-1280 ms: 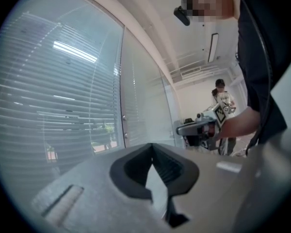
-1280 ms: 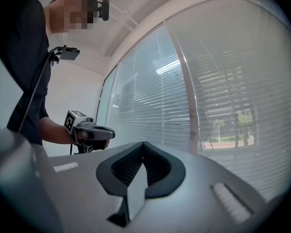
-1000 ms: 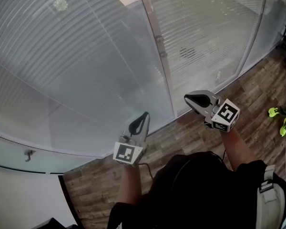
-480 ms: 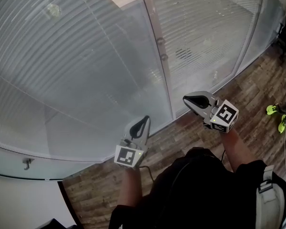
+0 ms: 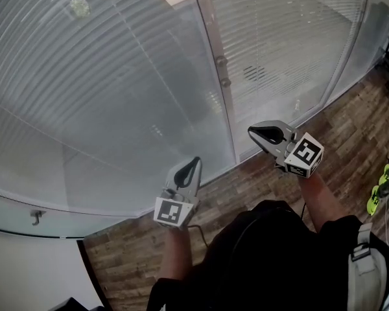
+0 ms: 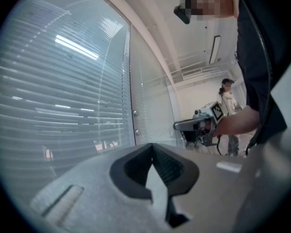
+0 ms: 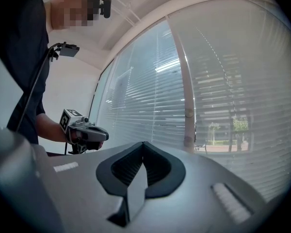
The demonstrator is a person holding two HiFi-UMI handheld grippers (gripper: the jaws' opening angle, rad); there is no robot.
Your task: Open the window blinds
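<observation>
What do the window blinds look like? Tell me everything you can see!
The window blinds are pale grey-white, many thin level slats with thin cords running down. They hang lowered almost to the floor, on both sides of a post. The slats look mostly closed, though the right gripper view shows trees faintly between some. Nothing touches them: the left gripper and right gripper are shut and apart from them.

Left tool (image 5: 196,162) dipped slightly — right tool (image 5: 254,132) edged toward blinds (image 5: 117,89).

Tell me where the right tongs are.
Head view, right of centre: the right tongs hover over the wooden floor, near the window's upright post.
</observation>
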